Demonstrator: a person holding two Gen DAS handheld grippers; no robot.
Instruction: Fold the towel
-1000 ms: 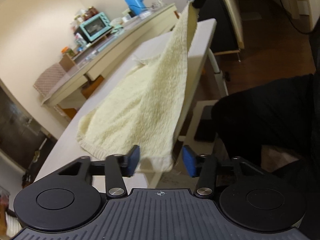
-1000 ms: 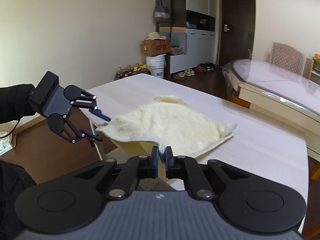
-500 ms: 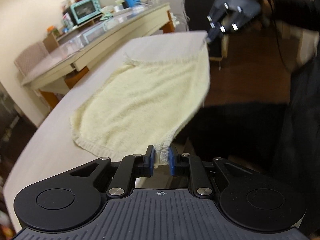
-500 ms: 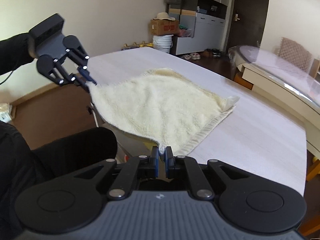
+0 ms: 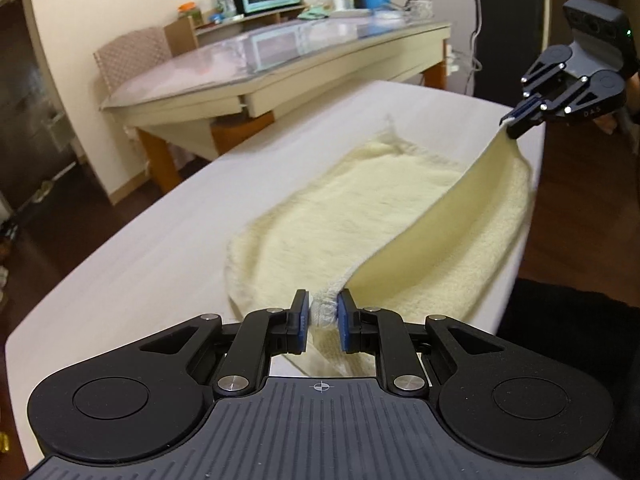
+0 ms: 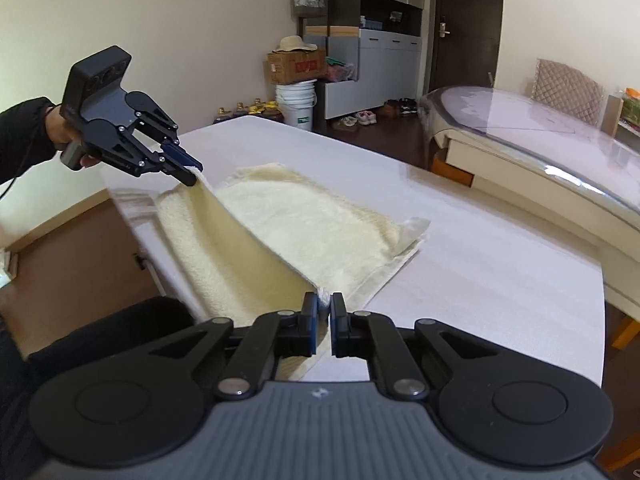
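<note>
The white table point(image 5: 120, 280) lies under both tongs. The yellow towel point(image 5: 360, 216) rests on it, its long side running from one tong to the other. The left gripper point(image 5: 322, 316) is clenched on one near corner. The right gripper point(image 6: 323, 312) is clenched on the other corner. That edge now hangs lifted between them; a second ago the left gripper was not yet pinching. Its side reads "DAS".

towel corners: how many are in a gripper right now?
2. One near corner of the towel is in the left gripper, the other in the right gripper. The far two lie on the table.
</note>
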